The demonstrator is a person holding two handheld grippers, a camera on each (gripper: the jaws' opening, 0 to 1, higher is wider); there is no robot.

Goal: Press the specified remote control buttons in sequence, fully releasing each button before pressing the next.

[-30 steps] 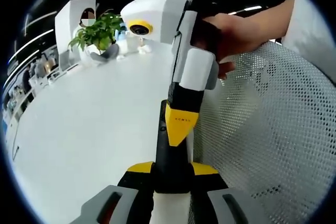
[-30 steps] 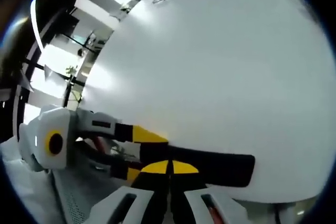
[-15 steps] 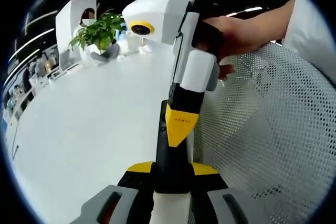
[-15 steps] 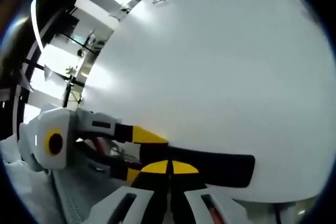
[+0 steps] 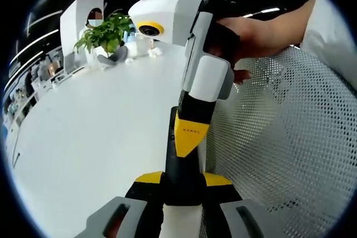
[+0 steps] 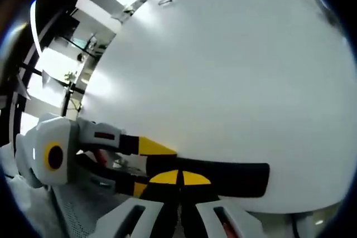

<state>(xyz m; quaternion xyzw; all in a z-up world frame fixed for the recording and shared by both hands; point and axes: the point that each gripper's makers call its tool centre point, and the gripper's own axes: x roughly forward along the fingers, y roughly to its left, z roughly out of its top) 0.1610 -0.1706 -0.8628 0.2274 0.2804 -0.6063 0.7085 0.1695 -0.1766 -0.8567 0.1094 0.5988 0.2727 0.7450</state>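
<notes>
In my left gripper view, a green potted plant (image 5: pixel 106 34) stands far off at the upper left, at the far end of the white table (image 5: pixel 83 137). Lower and nearer the middle, my left gripper (image 5: pixel 183 179) has its two yellow-tipped jaws pressed against the sides of a long black remote control (image 5: pixel 181 176), so it is clamped on the remote's near end. The remote runs away from me along the table's edge. My right gripper (image 5: pixel 188 137) comes down onto it from above, its yellow tip pointing down at the remote's top face and seeming to touch it; I cannot tell if a button is pushed in. My hand (image 5: pixel 245 34) grips the right gripper's handle at the upper right, and a white perforated mesh surface (image 5: pixel 290 149) lies to the right of the table edge.

In my right gripper view, the left gripper (image 6: pixel 142 163) reaches in from the left, its jaws on either side of the remote control's (image 6: pixel 223 174) end. The remote lies across the lower middle on the table (image 6: pixel 234 71). The right gripper (image 6: pixel 179 178) has its yellow tips drawn together with no gap, resting on the remote's dark surface.
</notes>
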